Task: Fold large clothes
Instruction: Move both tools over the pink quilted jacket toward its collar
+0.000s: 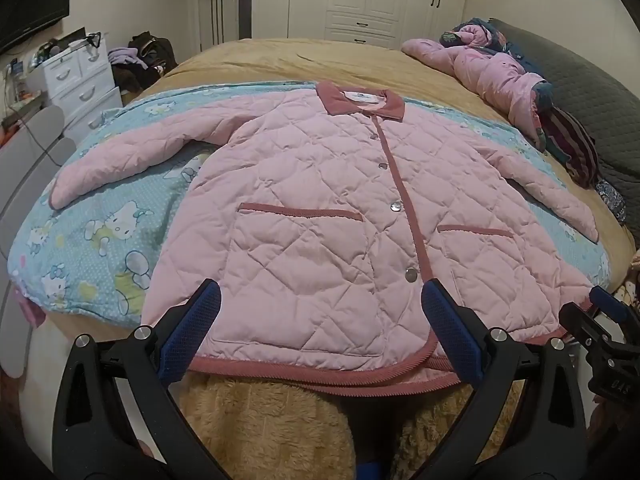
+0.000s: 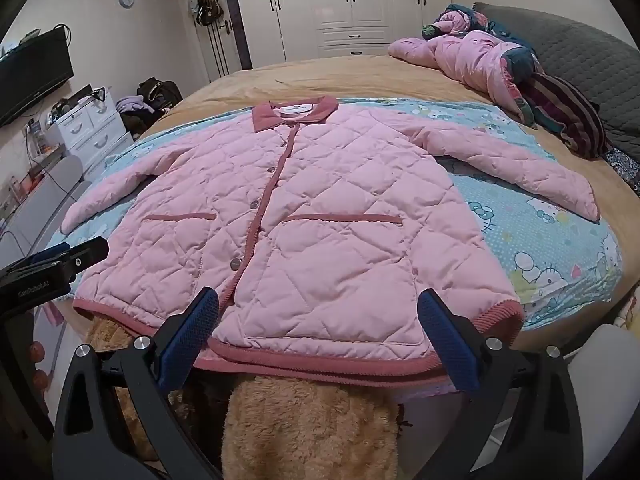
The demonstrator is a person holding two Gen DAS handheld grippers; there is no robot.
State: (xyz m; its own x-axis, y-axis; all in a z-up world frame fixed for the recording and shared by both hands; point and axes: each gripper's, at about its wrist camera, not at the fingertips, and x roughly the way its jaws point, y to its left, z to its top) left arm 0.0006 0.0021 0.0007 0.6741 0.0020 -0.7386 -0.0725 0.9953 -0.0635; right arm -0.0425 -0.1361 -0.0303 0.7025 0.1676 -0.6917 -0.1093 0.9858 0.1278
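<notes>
Pink quilted jacket [image 1: 320, 208] lies flat, front up and buttoned, on a blue cartoon-print blanket [image 1: 100, 232] spread over the bed [image 1: 280, 60]. Sleeves out to both sides, collar at the far end. Jacket hem [image 1: 320, 372] runs along the near bed edge, slightly overhanging a tan fuzzy cover [image 2: 312, 432].

Left gripper [image 1: 320, 304]: fingers spread wide, holding nothing, tips over the hem on the jacket's left half. Right gripper [image 2: 320, 304]: fingers also wide and holding nothing, over the hem on the right half. The two sit close side by side.

Open room: bare tan bedspread beyond the collar; blanket showing on both sides under the sleeves.

Clutter: heap of pink and dark clothes [image 2: 500, 68] at the far right by the grey headboard [image 2: 592, 64], apart from the jacket. White drawers [image 1: 80, 80] and wardrobe [image 2: 348, 0] off the bed.
</notes>
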